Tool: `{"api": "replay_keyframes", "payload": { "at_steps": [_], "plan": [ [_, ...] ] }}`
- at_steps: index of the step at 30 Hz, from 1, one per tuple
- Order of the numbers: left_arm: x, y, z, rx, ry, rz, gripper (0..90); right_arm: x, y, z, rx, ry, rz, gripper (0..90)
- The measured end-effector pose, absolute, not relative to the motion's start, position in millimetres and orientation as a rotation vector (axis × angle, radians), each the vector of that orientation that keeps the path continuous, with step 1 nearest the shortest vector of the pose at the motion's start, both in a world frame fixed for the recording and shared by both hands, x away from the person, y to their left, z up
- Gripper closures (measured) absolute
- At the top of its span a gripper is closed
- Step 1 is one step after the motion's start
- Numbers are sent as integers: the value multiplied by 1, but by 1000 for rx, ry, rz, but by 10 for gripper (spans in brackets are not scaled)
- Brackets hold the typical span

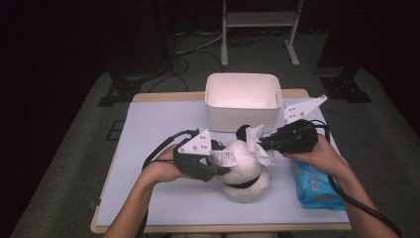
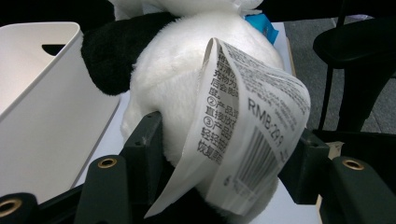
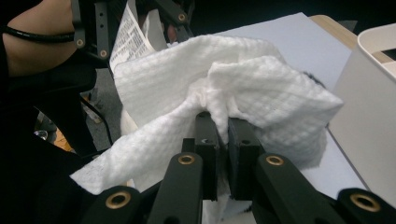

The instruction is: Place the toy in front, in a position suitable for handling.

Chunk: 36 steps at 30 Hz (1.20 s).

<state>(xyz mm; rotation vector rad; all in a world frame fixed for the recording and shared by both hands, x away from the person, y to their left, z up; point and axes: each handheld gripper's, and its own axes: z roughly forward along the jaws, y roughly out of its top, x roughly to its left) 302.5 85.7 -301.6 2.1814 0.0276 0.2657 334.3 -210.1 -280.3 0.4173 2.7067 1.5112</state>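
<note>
A white plush toy (image 1: 246,174) with black ears and a black band sits mid-table. My left gripper (image 1: 222,166) is shut on its side. In the left gripper view the jaws press into the white fur (image 2: 173,79), and a printed paper tag (image 2: 252,130) hangs between them. My right gripper (image 1: 261,143) comes in from the right, shut on a crumpled white wipe (image 1: 258,141) held against the top of the toy. In the right gripper view the wipe (image 3: 243,93) is pinched between the closed jaws of this gripper (image 3: 223,128) and drapes over them.
A white open bin (image 1: 242,106) stands just behind the toy, and its wall is close by in the left gripper view (image 2: 42,107). A blue pack of wipes (image 1: 314,187) lies at the right under the right forearm. The table's front edge (image 1: 218,227) is near.
</note>
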Motion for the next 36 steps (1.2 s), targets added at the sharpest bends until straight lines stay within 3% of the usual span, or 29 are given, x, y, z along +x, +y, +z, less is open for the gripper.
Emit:
{"api": "replay_keyframes", "payload": {
  "at_steps": [7, 14, 36],
  "plan": [
    [303, 80, -300, 2187, 20, 257, 392, 336, -192, -271, 352, 2730, 1456, 835],
    [306, 80, -302, 2176, 46, 236, 327, 337, -190, -275, 371, 2756, 1360, 836],
    [305, 89, -310, 2148, 105, 187, 259, 334, -224, -285, 475, 2748, 1353, 837]
  ]
}}
